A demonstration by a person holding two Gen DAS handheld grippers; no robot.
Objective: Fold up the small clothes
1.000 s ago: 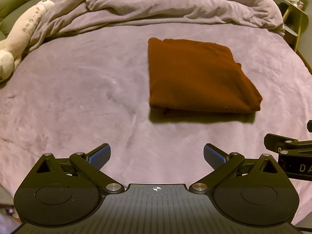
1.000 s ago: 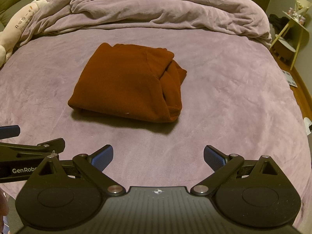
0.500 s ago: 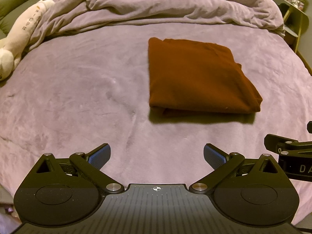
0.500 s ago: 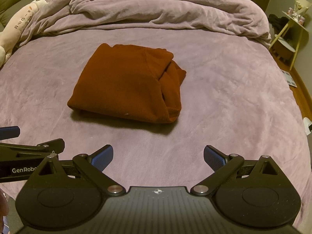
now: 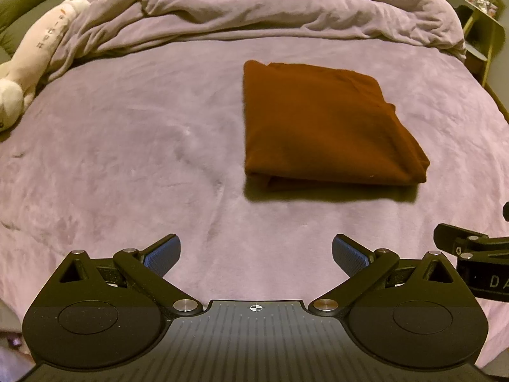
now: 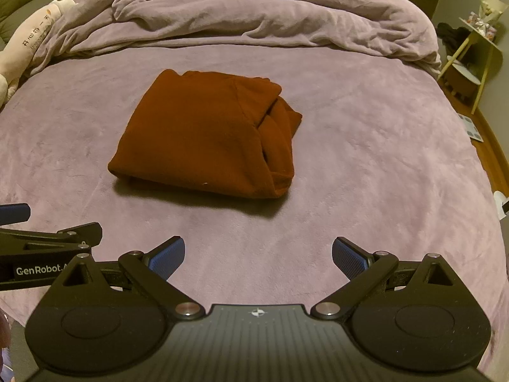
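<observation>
A rust-brown garment (image 5: 321, 127) lies folded into a compact rectangle on the purple bed cover; in the right wrist view it (image 6: 203, 137) sits centre-left with its layered edge to the right. My left gripper (image 5: 256, 251) is open and empty, held back near the bed's front edge, apart from the garment. My right gripper (image 6: 258, 253) is open and empty too, level with the left one. Each gripper shows at the edge of the other's view: the right one (image 5: 474, 248) and the left one (image 6: 41, 238).
A bunched purple duvet (image 5: 286, 6) lies across the back of the bed. A white plush toy (image 5: 35, 54) rests at the far left. A small yellow-legged side table (image 6: 470, 57) stands beyond the bed's right edge, with wooden floor (image 6: 490, 146) below it.
</observation>
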